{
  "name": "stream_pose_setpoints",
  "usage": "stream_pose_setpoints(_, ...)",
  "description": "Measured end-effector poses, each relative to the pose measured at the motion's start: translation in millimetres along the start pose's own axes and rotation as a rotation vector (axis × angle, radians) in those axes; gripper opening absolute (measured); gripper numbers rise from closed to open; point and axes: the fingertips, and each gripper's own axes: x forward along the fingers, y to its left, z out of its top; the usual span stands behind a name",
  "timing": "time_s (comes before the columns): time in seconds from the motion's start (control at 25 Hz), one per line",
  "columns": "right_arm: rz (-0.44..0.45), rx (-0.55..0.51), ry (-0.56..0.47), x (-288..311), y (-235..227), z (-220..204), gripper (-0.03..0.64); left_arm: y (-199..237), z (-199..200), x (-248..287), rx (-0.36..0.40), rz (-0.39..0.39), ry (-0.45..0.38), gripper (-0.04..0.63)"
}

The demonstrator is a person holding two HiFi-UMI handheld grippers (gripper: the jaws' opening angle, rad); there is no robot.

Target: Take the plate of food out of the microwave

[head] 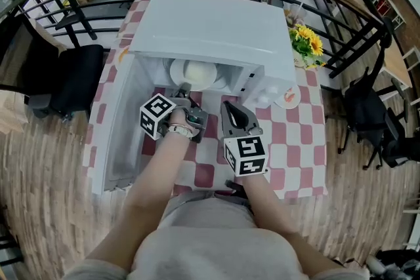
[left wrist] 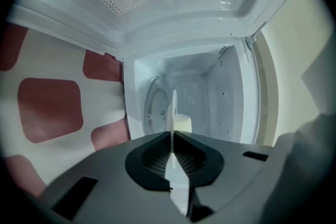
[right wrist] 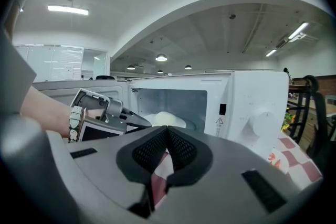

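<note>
And here's the grab: the left tool is inside the mouth of the open microwave, its jaws clenched on the near rim of the plate. In the left gripper view the rim runs edge-on straight between the pads, which are pinched right down on it. The plate sits on the microwave floor, inside the cavity, with a pale mound of food in the middle. The door hangs wide open to the left, well out of the way.

The right tool hovers just outside the opening, over the checked bench. Its jaws are closed together with nothing between them.

Now, the pull. It's a thin rim held at one edge only, so my call is slow and level: draw it straight back towards the body, just clear of the floor, and don't let the far side dip, or that mound could slide. The bite looks shallow, so any twist of the wrist could lever the rim out of the pads. I'd say the plate must stay low to pass under the top of the opening. The right tool looks well placed to open and take the opposite rim once the plate clears the sill. The flowers and the other things on the right are clear of this path.
</note>
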Motion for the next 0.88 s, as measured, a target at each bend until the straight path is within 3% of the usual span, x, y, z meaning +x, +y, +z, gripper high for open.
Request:
stream_pose_setpoints(0.4, 0.001, 0.029, -0.082, -14.2, 4.6, 18.6, 0.021, -18.0, -15.4, -25.4, 0.030, -0.067, 0.009, 0.017)
stream_pose_setpoints(0.88, 0.022, 0.010, -0.129, -33.1, 15.2, 35.2, 0.021, -24.4, -31.0, -63.5, 0.008, -0.104, 0.004, 0.017)
